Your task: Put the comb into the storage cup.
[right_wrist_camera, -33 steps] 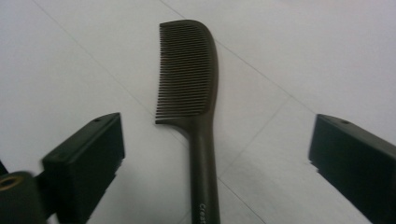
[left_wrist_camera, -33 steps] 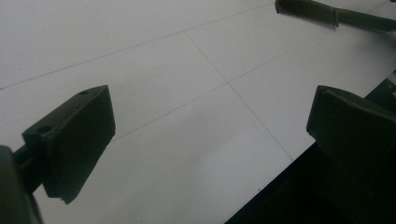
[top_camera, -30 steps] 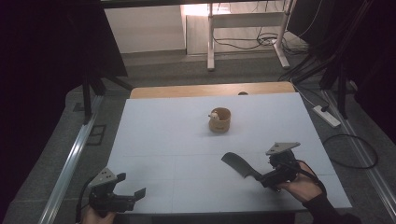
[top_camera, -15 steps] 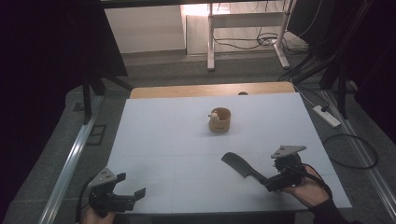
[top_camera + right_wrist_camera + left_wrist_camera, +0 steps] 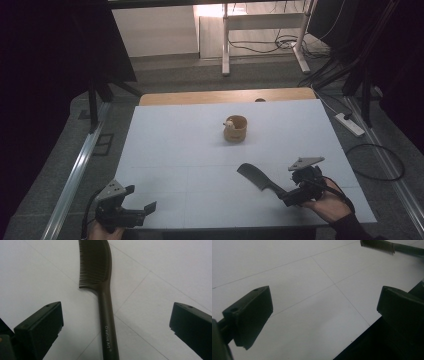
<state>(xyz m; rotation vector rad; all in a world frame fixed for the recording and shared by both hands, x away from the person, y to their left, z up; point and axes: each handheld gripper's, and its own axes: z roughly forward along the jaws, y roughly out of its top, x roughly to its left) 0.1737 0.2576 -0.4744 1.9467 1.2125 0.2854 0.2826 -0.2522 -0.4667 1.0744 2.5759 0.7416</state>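
table (image 5: pixel 175 150) – white top, thin seam lines, wooden strip along far edge | wooden cup (image 5: pixel 235 128) – upright on table, far of centre, small pale thing at its rim | power strip (image 5: pixel 348 124) – floor, right of table | desk legs (image 5: pixel 226 45) with cables – floor beyond table's far edge

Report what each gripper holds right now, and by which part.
Nothing is held. The right gripper is open, its jaws standing either side of the comb handle without touching it. The left gripper is open over the bare table.
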